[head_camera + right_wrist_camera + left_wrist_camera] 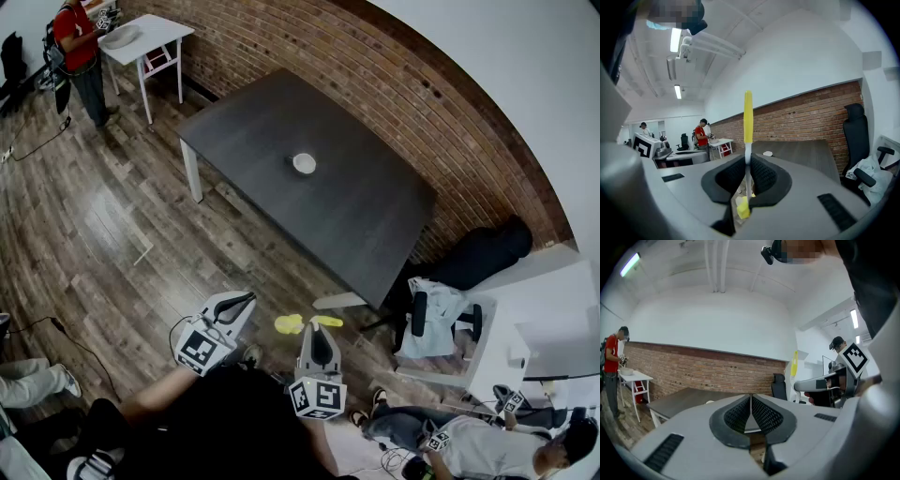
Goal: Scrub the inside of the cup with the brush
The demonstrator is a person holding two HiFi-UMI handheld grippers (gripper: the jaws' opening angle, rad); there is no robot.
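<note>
Dark tabletop [366, 225] at the middle of the head view carries the cup [304, 163], a small white round thing standing alone, well apart from both grippers. It looks light and likely to slide or tip under scrubbing, so it probably wants pinching at the rim or wall; whether it is paper or ceramic is too small to tell.

The brush [748, 117] is slim and light, with a yellow handle and a thin white neck. The right gripper [748, 169] has its jaws closed on that neck, a hold narrow enough that the brush may pivot under pressure. The left gripper [751, 405] has its jaws pressed together with nothing between them.

Around the table lies a wood plank floor [103, 234], with a brick wall [375, 66] behind. At upper left a person in red [77, 42] stands by a small white table [155, 36]; an office chair [441, 319] sits at lower right.
</note>
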